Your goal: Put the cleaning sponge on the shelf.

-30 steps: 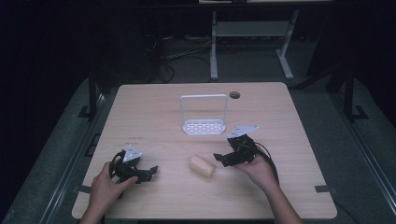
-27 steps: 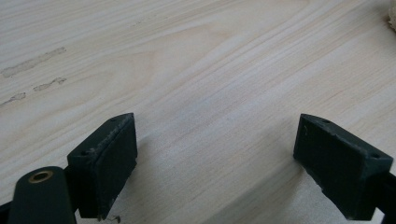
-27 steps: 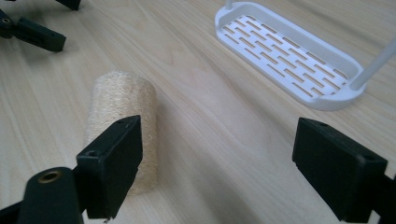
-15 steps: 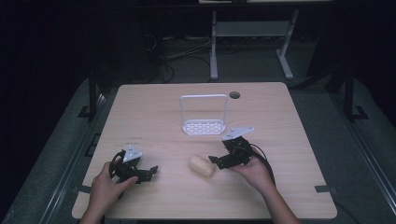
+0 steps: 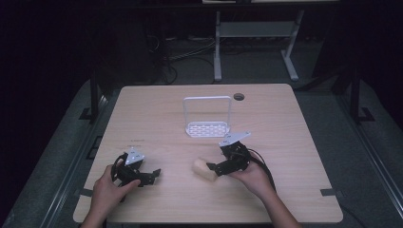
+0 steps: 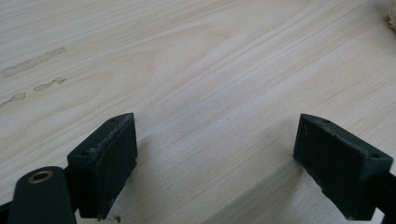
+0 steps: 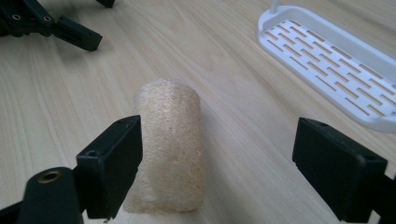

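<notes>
A pale, rough loofah sponge (image 5: 203,169) (image 7: 170,140) lies on the wooden table (image 5: 285,118). My right gripper (image 5: 212,167) (image 7: 215,168) is open right at the sponge; its left jaw is beside the sponge and the sponge lies partly between the jaws. A white slotted rack (image 5: 207,127) (image 7: 336,60) with a tall wire handle stands beyond it. My left gripper (image 5: 151,176) (image 6: 215,163) rests open near the table's front left, over bare wood with nothing between its jaws.
A round cable hole (image 5: 238,97) sits in the table near its far edge. The other gripper (image 7: 56,23) shows at the top left of the right gripper view. Desk legs and cables stand on the dark floor behind.
My right gripper has moved left and nearer to the sponge, so its jaws now reach it. The left gripper has stayed still.
</notes>
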`<state>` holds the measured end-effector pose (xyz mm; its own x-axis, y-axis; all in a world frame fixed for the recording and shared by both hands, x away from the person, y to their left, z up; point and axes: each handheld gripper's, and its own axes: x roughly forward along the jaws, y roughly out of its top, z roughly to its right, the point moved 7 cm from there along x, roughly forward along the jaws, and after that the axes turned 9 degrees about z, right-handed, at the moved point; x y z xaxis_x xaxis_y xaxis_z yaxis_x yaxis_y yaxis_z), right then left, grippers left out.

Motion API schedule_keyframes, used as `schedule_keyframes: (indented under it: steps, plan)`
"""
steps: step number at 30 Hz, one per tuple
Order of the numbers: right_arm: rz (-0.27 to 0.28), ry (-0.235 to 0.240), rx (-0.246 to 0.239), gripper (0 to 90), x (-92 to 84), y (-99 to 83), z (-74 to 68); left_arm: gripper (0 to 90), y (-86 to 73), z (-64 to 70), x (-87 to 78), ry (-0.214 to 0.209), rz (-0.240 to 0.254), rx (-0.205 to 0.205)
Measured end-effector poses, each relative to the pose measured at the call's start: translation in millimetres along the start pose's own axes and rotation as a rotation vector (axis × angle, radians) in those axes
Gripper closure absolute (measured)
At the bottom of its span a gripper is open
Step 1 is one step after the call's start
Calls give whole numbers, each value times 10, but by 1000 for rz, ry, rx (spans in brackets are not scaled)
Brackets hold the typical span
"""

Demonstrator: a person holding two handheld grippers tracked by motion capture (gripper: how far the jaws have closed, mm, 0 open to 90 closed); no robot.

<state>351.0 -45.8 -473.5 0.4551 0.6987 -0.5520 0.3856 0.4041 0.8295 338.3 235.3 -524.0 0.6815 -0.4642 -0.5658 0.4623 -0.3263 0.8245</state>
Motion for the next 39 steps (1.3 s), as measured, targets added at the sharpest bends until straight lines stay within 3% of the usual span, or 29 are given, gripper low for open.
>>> schedule_keyframes:
  steps: [24,39]
  plan:
    - [-40,51,-33,159,233,-71,-252,129,0,0,0,0,0,0]
    - [-74,49,-50,159,339,-153,-297,130,-1,0,-1,0,-1,1]
